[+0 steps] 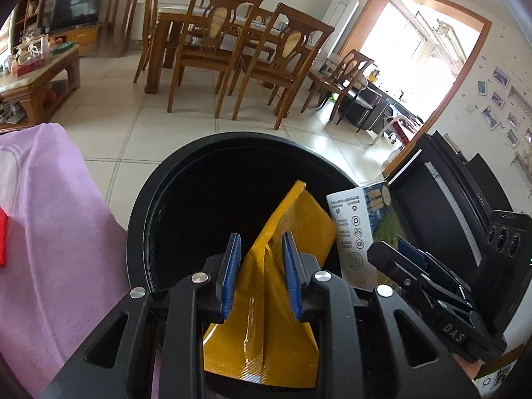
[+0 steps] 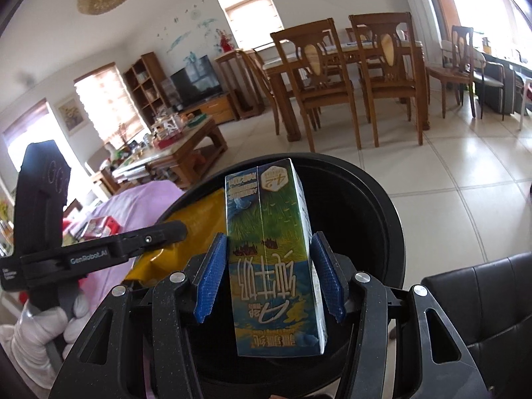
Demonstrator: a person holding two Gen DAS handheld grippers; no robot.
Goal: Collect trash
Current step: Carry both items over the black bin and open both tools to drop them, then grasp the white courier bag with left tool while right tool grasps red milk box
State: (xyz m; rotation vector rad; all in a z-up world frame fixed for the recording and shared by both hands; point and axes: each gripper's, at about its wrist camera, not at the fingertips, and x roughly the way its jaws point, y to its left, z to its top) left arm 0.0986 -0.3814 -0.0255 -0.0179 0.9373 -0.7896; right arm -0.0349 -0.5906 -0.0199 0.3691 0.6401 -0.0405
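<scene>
A round black trash bin stands on the tiled floor, directly below both grippers. My left gripper is shut on a folded yellow plastic packet, which hangs over the bin's dark mouth. In the right wrist view my right gripper is shut on a blue and green milk carton, held upright above the bin. The carton and the right gripper also show at the right of the left wrist view. A white-gloved hand holds the left gripper beside the packet.
A purple cloth lies left of the bin. Black equipment and a black leather seat stand to its right. Beyond the bin are tiled floor, wooden dining chairs and a cluttered coffee table.
</scene>
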